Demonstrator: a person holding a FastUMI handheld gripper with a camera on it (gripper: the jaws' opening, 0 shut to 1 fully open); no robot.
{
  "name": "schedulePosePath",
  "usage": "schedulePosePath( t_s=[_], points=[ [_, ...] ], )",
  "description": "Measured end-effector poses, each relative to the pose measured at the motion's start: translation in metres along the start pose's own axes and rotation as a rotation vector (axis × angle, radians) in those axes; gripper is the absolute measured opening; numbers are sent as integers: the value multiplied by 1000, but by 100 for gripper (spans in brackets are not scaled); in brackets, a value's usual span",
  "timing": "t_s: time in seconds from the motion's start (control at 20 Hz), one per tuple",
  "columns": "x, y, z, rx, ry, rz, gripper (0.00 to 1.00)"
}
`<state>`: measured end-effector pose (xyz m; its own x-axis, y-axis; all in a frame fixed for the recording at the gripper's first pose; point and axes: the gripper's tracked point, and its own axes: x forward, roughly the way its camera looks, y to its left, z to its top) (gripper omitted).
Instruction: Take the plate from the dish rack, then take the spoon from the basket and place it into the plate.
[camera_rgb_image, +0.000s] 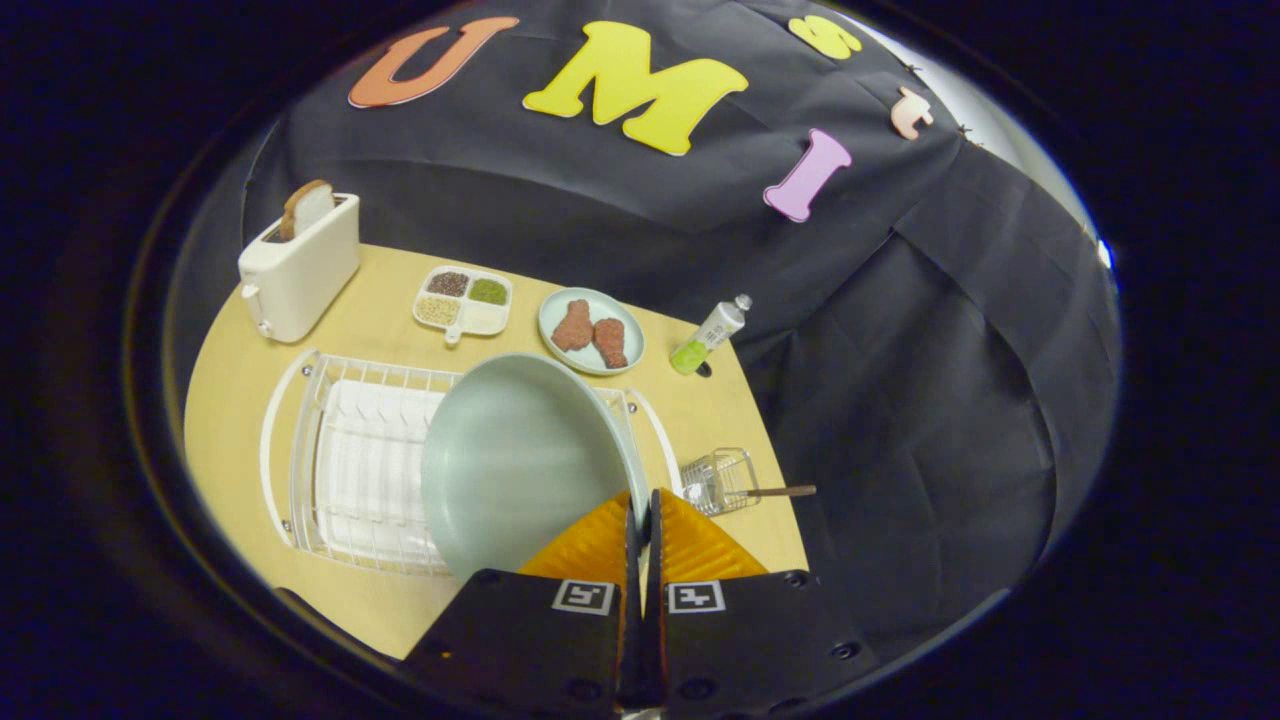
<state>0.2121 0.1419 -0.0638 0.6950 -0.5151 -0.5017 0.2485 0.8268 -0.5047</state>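
The gripper (643, 510) has its 2 fingers clamped on the rim of the plate (510, 460), jaws nearly together with the thin edge between them. The plate stands tilted on edge, held above the rack (350, 470), so step 1 looks close to done: it seems lifted clear but is not yet set down on the table (300, 600). The spoon (775, 491) lies in the basket (720, 480) just beside the rack, handle poking out. Fetching it and laying it in the plate remains.
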Motion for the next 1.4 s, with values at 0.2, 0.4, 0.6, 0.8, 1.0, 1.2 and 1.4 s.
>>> schedulePosePath(
  t_s=[0.2,0.4,0.6,0.8,1.0,1.2,1.4],
  points=[
    [2,-18,-47,29,22,138,6],
    [15,-35,-106,61,48,241,6],
    [34,-43,-166,69,75,311,6],
    [50,-44,-215,91,99,379,6],
    [72,-51,-237,184,93,399,6],
    [99,-40,-249,193,116,425,6],
    [120,-42,-256,225,122,421,6]
  ],
)
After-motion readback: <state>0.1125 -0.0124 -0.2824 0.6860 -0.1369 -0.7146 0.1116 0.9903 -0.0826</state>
